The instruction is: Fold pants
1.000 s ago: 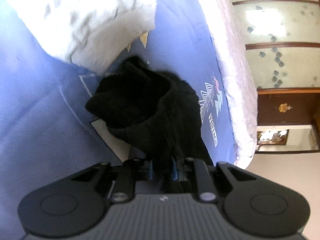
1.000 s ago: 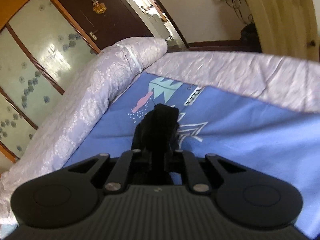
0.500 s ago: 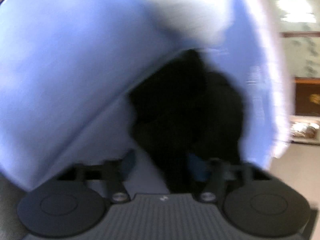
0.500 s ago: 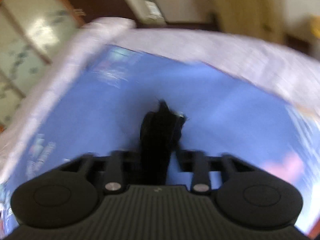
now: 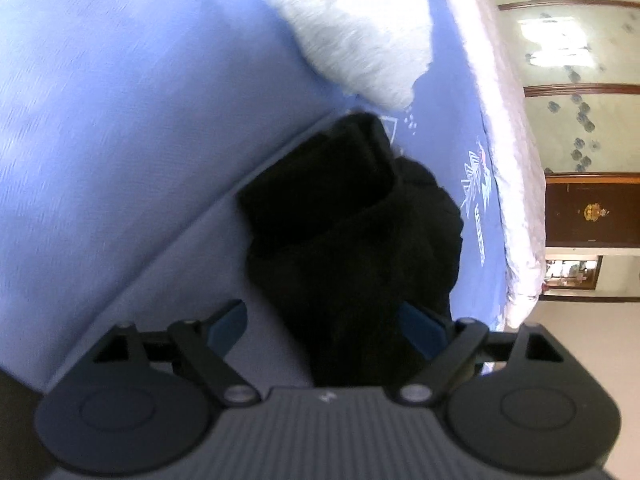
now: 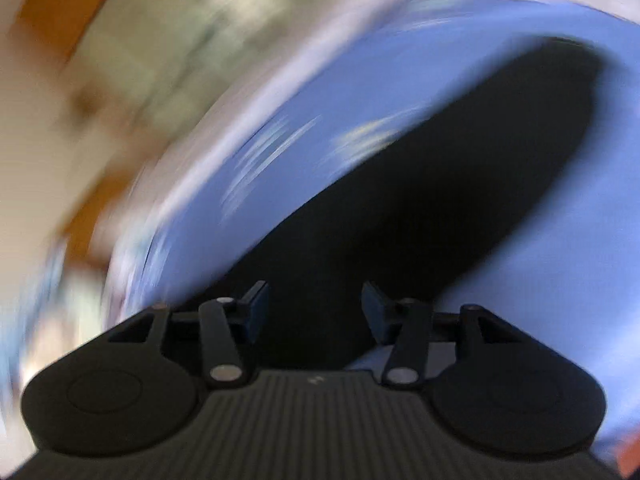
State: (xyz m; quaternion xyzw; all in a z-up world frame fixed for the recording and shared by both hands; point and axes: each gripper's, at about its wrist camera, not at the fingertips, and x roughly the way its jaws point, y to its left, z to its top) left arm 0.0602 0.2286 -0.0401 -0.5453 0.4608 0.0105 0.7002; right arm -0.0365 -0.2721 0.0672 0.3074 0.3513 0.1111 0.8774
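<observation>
The black pants lie bunched on the blue bed sheet in the left wrist view. My left gripper is open, its blue pads apart, with the pants lying between and past them. In the blurred right wrist view the pants stretch as a long dark band across the blue sheet. My right gripper is open with its pads spread over the near end of the pants.
A white fluffy blanket lies on the bed beyond the pants. The pale quilted bed border runs along the right, with a patterned wardrobe and dark door past it.
Both grippers were shut on the pants a second ago and have opened, letting the cloth go. The right gripper has swung fast; the pants now lie stretched out before it.
</observation>
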